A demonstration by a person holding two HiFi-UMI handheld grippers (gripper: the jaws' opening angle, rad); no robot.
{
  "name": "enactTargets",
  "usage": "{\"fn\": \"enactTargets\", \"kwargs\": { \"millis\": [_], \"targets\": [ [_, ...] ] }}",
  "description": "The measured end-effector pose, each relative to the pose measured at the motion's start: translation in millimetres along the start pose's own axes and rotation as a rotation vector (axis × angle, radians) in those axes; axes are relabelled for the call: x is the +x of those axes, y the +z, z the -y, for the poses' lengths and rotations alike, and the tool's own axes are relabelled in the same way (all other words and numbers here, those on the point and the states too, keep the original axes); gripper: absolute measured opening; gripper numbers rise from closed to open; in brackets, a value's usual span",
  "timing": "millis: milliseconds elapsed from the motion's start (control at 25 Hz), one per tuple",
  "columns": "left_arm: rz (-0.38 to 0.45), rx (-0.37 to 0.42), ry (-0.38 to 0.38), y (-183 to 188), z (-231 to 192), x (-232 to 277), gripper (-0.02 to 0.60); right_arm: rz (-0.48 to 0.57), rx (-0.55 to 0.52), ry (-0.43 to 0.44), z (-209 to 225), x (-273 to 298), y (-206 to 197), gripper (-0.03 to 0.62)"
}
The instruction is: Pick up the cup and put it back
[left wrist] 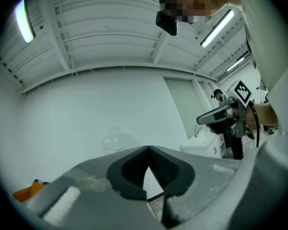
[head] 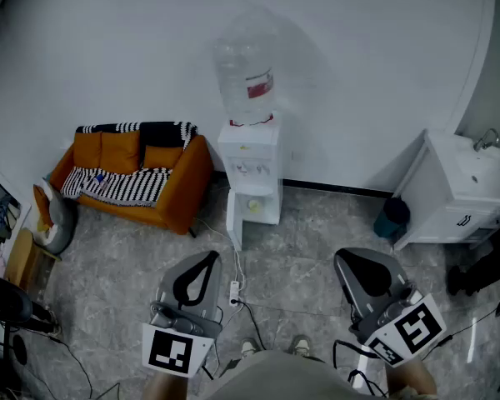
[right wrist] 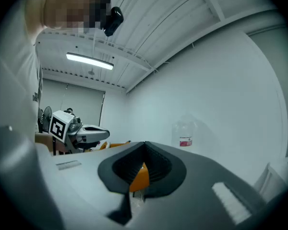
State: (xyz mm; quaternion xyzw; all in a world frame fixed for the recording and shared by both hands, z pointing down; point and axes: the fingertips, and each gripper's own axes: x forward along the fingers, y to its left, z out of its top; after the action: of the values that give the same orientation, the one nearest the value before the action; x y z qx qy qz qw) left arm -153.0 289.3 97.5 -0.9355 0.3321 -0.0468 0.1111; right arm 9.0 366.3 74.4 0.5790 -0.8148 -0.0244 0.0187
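Two sets of fingers pressed together on nothing, left gripper (head: pixel 210 259) and right gripper (head: pixel 342 261) level, well short of the dispenser (head: pixel 250 152) at 12 o'clock, its niche seemingly holding the cup (head: pixel 252 207); reach not yet begun, so next: advance, spread fingers round cup.

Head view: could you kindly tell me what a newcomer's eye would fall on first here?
The white water dispenser with its big clear bottle stands mid-frame against the wall, and an orange sofa with a striped throw sits to its left. Nearest the camera, the left gripper and right gripper are both shut and empty.
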Motion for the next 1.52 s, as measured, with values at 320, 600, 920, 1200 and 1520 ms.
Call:
{"fn": "enactTargets", "kwargs": {
  "millis": [320,600,920,1200,1520],
  "targets": [
    [0.001,-0.017,-0.017,2.1,9.4,14.2,0.002,0.009,0.012,-0.021,13.6,-7.1,2.6,0.003],
    [-0.02,-0.025,-0.016,-0.4,22.5,22.0,0.002,0.013,0.045,-0.037,32.6,-16.5,-3.7,0.003],
    [-0.032,0.005,0.002,6.5,47.8,30.3,0.002,0.044,0.035,0.059,39.8,-31.9,-4.2,0.106],
    [-0.055,0.036,0.035,9.9,82.5,44.7,0.002,0.041,0.043,0.095,65.5,-51.6,-11.3,0.202],
    [-0.105,-0.027,0.063,-9.0,93.0,52.6,0.002,0.02,0.09,0.111,84.6,-52.2,-28.7,0.202]
  ]
}}
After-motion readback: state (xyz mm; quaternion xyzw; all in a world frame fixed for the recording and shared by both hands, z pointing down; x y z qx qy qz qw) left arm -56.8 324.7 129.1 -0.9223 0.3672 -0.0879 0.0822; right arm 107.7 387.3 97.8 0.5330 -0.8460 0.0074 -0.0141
